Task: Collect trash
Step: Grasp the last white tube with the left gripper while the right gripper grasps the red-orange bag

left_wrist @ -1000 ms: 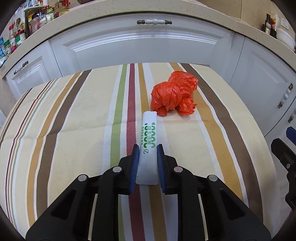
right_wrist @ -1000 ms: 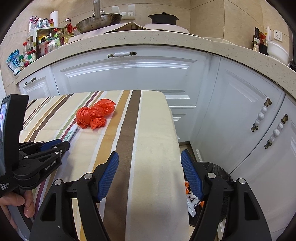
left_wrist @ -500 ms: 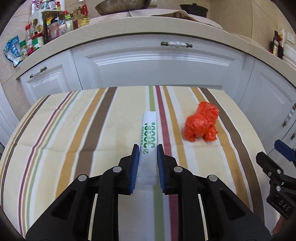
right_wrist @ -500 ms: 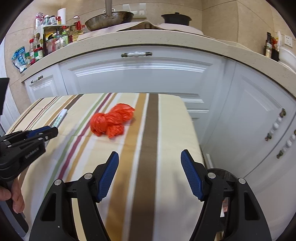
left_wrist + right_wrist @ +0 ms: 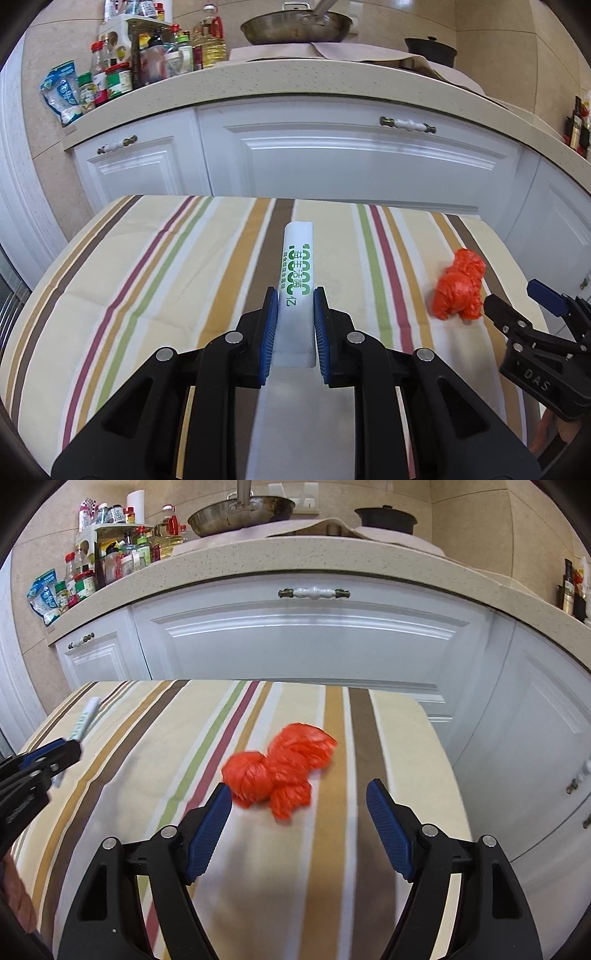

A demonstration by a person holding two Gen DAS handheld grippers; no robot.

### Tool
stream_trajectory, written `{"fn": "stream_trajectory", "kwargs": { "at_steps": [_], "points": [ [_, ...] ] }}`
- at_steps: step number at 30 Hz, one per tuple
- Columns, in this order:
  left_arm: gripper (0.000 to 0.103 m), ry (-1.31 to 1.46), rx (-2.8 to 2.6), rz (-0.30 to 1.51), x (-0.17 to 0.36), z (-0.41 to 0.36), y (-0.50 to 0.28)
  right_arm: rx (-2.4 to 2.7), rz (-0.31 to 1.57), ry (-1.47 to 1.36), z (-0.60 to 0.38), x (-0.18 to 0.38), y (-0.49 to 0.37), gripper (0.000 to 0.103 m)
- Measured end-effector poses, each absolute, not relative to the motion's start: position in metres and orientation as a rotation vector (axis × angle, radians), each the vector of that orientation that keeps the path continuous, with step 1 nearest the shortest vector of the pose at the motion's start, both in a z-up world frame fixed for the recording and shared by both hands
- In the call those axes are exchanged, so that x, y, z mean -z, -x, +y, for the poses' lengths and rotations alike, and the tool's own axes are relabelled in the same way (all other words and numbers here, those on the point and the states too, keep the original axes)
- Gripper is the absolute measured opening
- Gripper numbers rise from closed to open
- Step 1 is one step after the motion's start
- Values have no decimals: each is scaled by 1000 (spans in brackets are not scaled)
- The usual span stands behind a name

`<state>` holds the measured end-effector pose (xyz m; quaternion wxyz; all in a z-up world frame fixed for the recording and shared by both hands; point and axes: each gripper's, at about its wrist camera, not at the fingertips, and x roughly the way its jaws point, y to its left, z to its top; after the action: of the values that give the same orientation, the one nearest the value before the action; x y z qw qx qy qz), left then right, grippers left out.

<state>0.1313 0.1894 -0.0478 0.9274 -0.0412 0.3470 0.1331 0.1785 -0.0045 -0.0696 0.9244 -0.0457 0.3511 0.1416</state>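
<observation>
Low in the middle of the left wrist view, my left gripper (image 5: 294,314) pinches a white packet (image 5: 297,273) with green writing. Both blue pads press on its sides. The packet sticks straight out ahead of the fingers, above the striped tablecloth (image 5: 166,280). I can see the same packet at the left edge of the right wrist view, tilted up from the left gripper.

Down in the right wrist view, my right gripper (image 5: 299,801) is spread wide with nothing between its pads. The orange plastic bag (image 5: 280,768) is a crumpled ball on the cloth. It lies just ahead of the fingers, close to the left pad (image 5: 208,830). It looks a bit blurry. In the left wrist view the bag sits at the right side, and the right gripper's tip pokes in next to it.

Behind the table are white cabinets (image 5: 314,642), with a pan (image 5: 240,513) on the counter (image 5: 295,559) at the top and bottles and jars (image 5: 107,557) at the upper left.
</observation>
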Motion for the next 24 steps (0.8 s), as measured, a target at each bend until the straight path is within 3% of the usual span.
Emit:
{"fn": "stream_trajectory", "kwargs": {
  "at_steps": [13,15,17,24],
  "points": [
    [19,113,-301,727,55,212,-131,-314,828,44,23,94,-222,81],
    [19,115,-300,731,57,212,-131,-337,842,33,25,97,-221,78],
    [19,116,-300,735,59,212,-131,-354,847,33,26,100,-219,61],
    [19,117,-296,738,59,210,-131,-369,800,38,24,92,-209,56]
  ]
}}
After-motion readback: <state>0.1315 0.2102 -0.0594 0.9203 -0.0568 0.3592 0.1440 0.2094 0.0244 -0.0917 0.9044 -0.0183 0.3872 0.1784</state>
